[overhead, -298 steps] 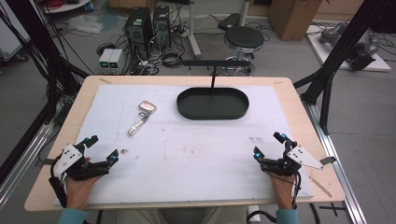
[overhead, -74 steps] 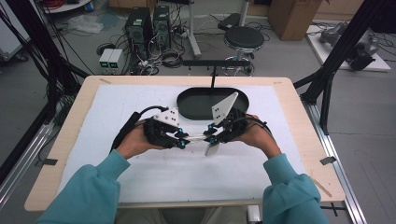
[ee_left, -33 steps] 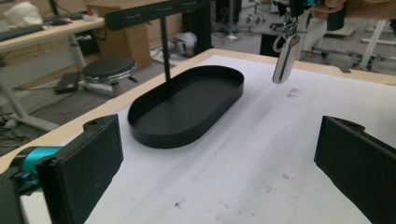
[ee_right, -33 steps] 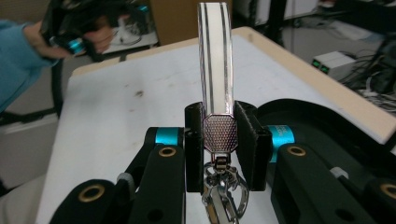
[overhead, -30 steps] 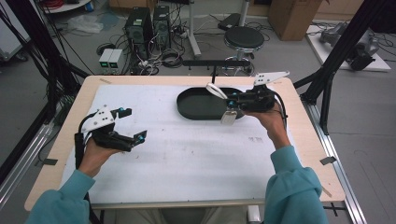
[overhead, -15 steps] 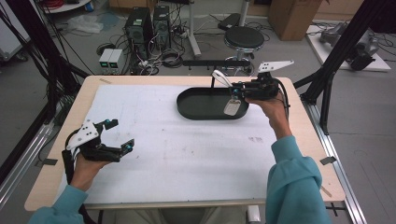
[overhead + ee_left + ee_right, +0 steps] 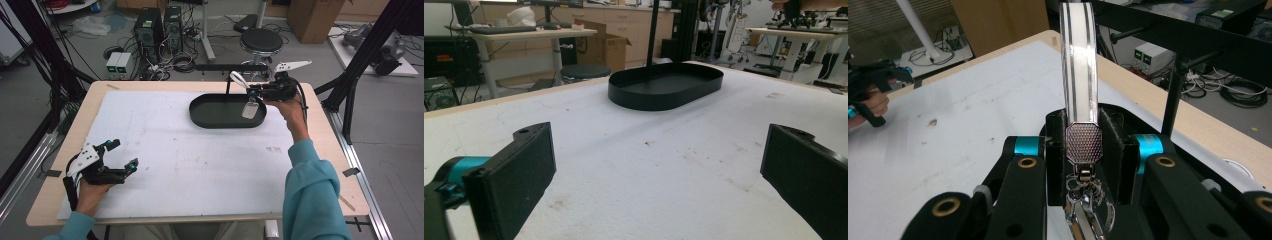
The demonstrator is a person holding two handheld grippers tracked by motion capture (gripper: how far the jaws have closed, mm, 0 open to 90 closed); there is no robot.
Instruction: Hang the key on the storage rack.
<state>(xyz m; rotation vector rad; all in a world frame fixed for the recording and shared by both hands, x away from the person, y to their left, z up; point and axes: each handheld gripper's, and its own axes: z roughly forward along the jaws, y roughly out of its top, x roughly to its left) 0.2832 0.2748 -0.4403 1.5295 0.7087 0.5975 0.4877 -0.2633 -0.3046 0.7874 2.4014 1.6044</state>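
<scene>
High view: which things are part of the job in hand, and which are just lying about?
In the job: keychain clamped in right gripper; black oval tray beneath it.

Lying about: stool, computer towers, cardboard box, all beyond the table.

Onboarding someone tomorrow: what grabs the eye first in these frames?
The right hand-held gripper, held above the far end of the black oval tray, is shut on a metal keychain whose white strap sticks up and whose clip dangles toward the tray. The left hand-held gripper sits at the near left of the white table mat, jaws wide open and empty.
</scene>
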